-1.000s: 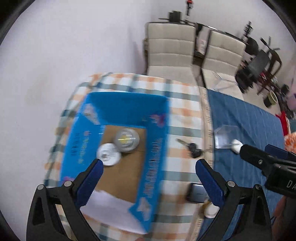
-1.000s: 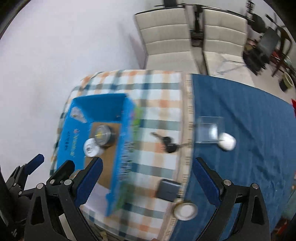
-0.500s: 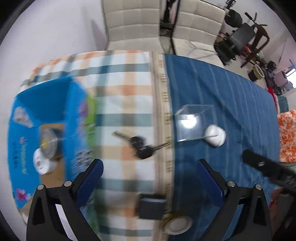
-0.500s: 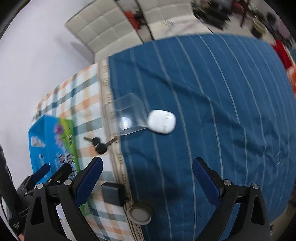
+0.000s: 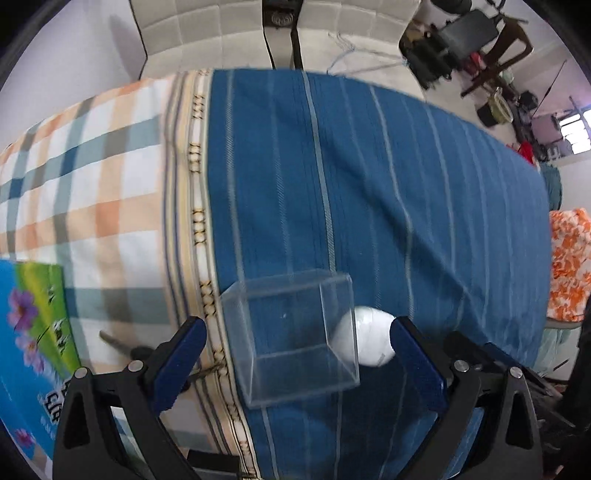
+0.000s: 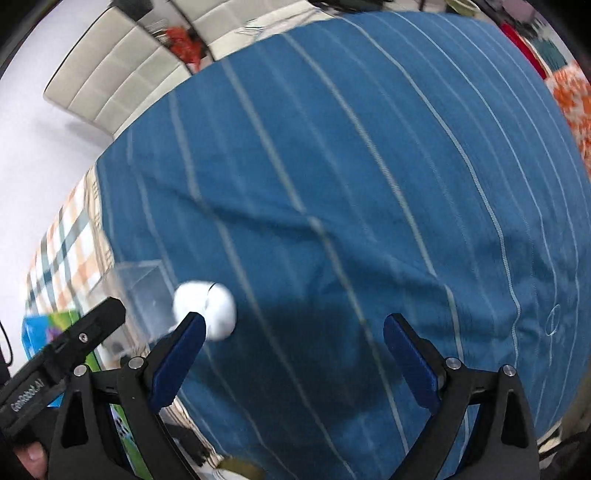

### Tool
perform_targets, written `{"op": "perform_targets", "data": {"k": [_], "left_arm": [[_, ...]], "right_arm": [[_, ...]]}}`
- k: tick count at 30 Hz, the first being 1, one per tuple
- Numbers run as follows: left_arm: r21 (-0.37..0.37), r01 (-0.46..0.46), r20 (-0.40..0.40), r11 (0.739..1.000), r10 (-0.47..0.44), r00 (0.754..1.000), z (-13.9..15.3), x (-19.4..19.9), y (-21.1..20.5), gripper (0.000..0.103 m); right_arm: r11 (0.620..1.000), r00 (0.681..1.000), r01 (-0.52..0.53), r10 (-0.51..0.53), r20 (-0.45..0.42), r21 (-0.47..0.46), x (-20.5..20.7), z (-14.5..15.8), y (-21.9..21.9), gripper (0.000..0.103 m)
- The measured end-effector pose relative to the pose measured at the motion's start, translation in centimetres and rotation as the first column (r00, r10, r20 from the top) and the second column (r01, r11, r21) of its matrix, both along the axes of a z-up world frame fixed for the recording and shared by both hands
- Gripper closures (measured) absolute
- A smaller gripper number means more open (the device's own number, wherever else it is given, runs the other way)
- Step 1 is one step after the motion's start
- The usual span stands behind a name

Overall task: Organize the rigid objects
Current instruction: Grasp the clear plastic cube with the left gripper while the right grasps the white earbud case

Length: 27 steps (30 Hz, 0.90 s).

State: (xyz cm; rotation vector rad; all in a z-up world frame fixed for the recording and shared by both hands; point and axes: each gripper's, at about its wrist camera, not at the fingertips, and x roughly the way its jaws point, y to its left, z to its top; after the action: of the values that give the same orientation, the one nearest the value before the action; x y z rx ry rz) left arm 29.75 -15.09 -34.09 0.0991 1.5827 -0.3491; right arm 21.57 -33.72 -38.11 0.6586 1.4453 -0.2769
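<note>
A clear plastic box (image 5: 291, 332) lies on the blue striped cloth (image 5: 369, 184), with a white oval case (image 5: 371, 341) touching its right side. My left gripper (image 5: 297, 354) is open and empty, its jaws on either side of the box and the case. In the right wrist view my right gripper (image 6: 293, 354) is open and empty over the blue cloth (image 6: 369, 166); the white case (image 6: 208, 308) sits just above its left finger, with the clear box (image 6: 140, 291) left of it. A key (image 5: 122, 345) lies on the checked cloth (image 5: 92, 166).
The blue cardboard box (image 5: 26, 339) stands at the left edge, also in the right wrist view (image 6: 44, 325). The left gripper's arm (image 6: 62, 354) crosses the right view's lower left. Cream chairs (image 5: 221, 29) stand beyond the table; an orange patterned cushion (image 5: 569, 266) is at the right.
Both grippers have swung right from the blue box towards the blue cloth. The left now stands close over the clear box and white case; the right has come nearer the white case.
</note>
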Motion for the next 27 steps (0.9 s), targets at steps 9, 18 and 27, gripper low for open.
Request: {"op": "perform_targets", "data": {"k": [9,18,27], "left_arm": [[0.068,0.032,0.02,0.997,-0.033,0.999,-0.7,-1.8,2.2,0.035],[0.076,-0.056,0.033,0.996,0.054,0.998,-0.6,-4.4,8.3,0.038],[0.096,-0.016,0.04,0.995,0.012,0.999,-1.6,-4.3,7.3,0.04]], "right_arm": [[0.996,0.999,-0.019,0.016,0.04,0.083,1.5,-0.6,-0.6,0.009],[0.975,1.0,-0.009,0.011,-0.007,0.221,3.6,-2.7,5.2,0.023],[0.985,0.998,0.04,-0.031,-0.055,0.17,3.6,-4.4,8.8,0.036]]}}
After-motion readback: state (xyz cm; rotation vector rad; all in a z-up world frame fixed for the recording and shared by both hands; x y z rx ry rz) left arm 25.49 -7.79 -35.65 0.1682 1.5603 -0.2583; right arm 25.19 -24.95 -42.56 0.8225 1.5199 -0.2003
